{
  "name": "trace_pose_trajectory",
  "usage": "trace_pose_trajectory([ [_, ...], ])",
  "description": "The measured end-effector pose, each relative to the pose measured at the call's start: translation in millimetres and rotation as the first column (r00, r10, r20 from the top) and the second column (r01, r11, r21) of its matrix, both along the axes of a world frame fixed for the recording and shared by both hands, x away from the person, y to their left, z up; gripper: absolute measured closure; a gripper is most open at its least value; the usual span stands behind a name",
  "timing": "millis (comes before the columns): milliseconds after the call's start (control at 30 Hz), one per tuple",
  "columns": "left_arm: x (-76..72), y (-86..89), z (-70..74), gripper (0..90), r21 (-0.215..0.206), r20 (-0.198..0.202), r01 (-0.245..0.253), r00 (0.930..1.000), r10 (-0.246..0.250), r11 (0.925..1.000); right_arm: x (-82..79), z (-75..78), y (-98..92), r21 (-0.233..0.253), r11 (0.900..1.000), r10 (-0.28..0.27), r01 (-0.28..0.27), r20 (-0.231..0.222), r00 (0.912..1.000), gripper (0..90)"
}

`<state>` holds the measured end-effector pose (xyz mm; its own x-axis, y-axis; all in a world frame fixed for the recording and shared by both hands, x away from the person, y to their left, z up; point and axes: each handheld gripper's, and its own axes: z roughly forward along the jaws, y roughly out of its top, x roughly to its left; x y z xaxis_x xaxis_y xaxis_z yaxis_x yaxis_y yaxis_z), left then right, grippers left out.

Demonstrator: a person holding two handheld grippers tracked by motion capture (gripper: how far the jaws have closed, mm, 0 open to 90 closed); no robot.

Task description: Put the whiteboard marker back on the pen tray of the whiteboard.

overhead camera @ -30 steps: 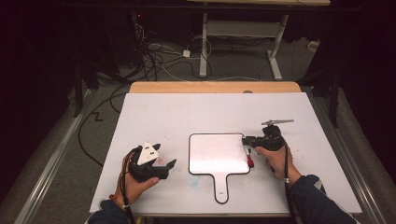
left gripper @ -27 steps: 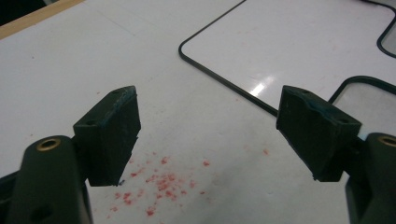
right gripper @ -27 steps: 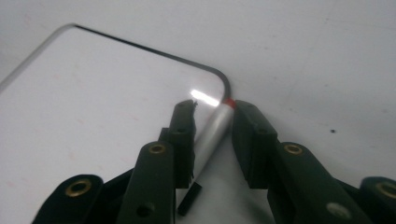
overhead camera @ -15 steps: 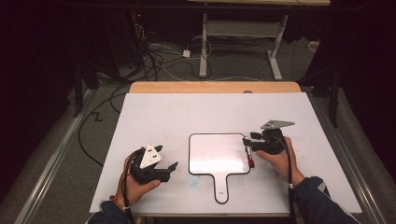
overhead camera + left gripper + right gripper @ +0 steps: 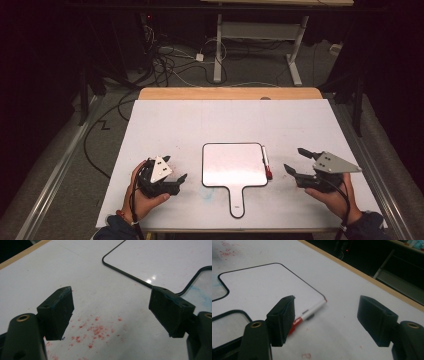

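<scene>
A white paddle-shaped whiteboard [image 5: 232, 165] with a black rim lies flat at the table's near middle, its handle [image 5: 237, 200] toward me. A white marker [image 5: 265, 161] with a red cap lies along the board's right edge, cap nearest me. My right gripper [image 5: 293, 159] hovers right of the marker, open and holding nothing. In the right gripper view the marker [image 5: 312, 312] lies ahead of the left jaw, beside the board [image 5: 262, 285]. My left gripper [image 5: 176, 167] rests left of the board, open, with nothing between its jaws [image 5: 112, 312]; the board's corner [image 5: 160, 262] is ahead.
The white table sheet [image 5: 225, 120] has red ink specks [image 5: 97, 330] near the left gripper and a faint blue smear [image 5: 207, 192] left of the handle. A wooden table edge [image 5: 230, 93] runs along the far side. Cables and desk legs stand on the floor beyond.
My right gripper has pulled back to the right, away from the marker, which stays lying by the board's edge. The left gripper has barely shifted.
</scene>
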<state>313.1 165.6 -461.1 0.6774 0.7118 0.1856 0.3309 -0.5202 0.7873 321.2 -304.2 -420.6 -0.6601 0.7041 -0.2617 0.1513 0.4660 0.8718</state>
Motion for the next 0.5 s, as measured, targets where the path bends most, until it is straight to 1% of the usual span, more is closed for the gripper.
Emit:
trace_pose_trajectory([
  [33, -0.4, -1.1, -0.6, 19.2, 0.009, 0.003, 0.003, 1.0, -0.003, 1.0, -3.9, -1.9, -5.1, 0.001, 1.0, -0.01, 0.01, -0.003, 0.9999, 29.6],
  [100, -1.1, -3.3, -2.3, 19.2, 0.026, 0.008, 0.007, 0.9999, -0.007, 0.9996, -10.0, -5.9, -13.3, 0.001, 0.999, -0.035, 0.035, 0.007, 0.9994, 27.7],
  [167, -1.2, -4.4, -3.3, 19.1, 0.029, 0.007, 0.011, 0.9999, -0.011, 0.9995, -13.7, -8.8, -20.9, 0.002, 0.999, -0.054, 0.054, 0.008, 0.9985, 27.4],
  [200, -1.9, -6.1, -4.2, 19.1, 0.04, 0.007, 0.016, 0.9998, -0.017, 0.9991, -15.3, -10.4, -23.9, 0.002, 0.998, -0.063, 0.063, 0.009, 0.998, 27.0],
  [233, -2.0, -6.8, -4.5, 19.1, 0.043, 0.007, 0.02, 0.9998, -0.02, 0.9989, -16.7, -11.9, -26.5, -0.001, 0.998, -0.068, 0.068, 0.013, 0.9976, 26.6],
  [300, -2.0, -7.9, -5.2, 19.1, 0.044, 0.008, 0.023, 0.9997, -0.024, 0.9987, -18.6, -15.2, -29.9, -0.015, 0.996, -0.085, 0.086, 0.029, 0.9959, 25.9],
  [400, -1.2, -9.2, -6.3, 19.1, 0.051, 0.004, 0.025, 0.9997, -0.026, 0.9984, -19.4, -18.1, -31.0, -0.022, 0.995, -0.093, 0.093, 0.02, 0.9955, 25.7],
  [500, -0.9, -9.5, -6.9, 18.9, 0.055, 0.002, 0.027, 0.9996, -0.027, 0.9981, -18.9, -16.5, -29.6, -0.012, 0.996, -0.091, 0.091, 0.022, 0.9956, 25.6],
])
